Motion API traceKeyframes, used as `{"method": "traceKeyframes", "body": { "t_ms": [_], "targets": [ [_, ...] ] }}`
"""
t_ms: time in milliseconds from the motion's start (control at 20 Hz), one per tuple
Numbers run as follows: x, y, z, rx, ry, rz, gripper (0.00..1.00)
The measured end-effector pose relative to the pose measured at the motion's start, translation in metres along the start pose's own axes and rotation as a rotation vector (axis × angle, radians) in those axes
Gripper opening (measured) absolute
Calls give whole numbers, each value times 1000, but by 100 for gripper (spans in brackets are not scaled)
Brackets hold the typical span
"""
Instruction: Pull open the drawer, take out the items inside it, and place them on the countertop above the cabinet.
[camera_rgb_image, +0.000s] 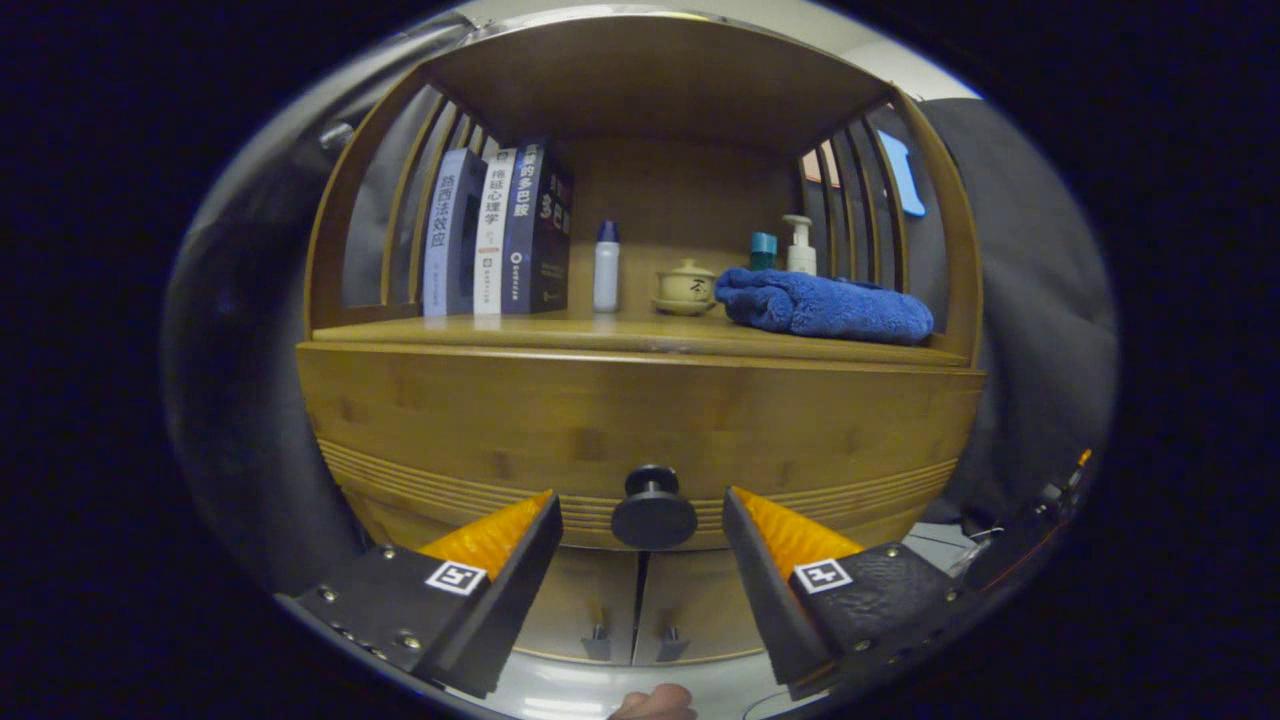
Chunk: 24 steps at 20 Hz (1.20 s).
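A wooden cabinet faces me, with its drawer front (640, 420) closed under the countertop (560, 333). A round black knob (653, 512) sticks out of the drawer's lower middle. My gripper (642, 520) is open, its two fingers standing on either side of the knob with clear gaps, not touching it. The drawer's contents are hidden behind the closed front.
On the countertop stand three books (495, 235) at the left, a small white bottle (606, 266), a lidded ceramic pot (685, 288), a folded blue towel (825, 305) and a pump bottle (799, 246). Slatted side walls and a top shelf enclose it. Two lower cabinet doors (640, 610) sit beneath the drawer.
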<state>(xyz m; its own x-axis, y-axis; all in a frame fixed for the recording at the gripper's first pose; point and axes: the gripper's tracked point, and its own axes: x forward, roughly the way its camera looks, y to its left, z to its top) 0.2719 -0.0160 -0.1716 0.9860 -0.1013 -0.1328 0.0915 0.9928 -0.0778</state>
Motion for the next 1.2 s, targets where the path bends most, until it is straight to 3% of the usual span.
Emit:
{"method": "traceKeyframes", "body": {
  "t_ms": [150,300,500,1050,1200],
  "targets": [
    [12,3,-11,-6,45,0,94],
    [13,2,-12,-2,10,3,80],
    [12,-3,-11,35,-16,27,48],
    [10,-1,0,91,-28,47,49],
    [13,-3,0,34,-14,32,45]
  ]
}}
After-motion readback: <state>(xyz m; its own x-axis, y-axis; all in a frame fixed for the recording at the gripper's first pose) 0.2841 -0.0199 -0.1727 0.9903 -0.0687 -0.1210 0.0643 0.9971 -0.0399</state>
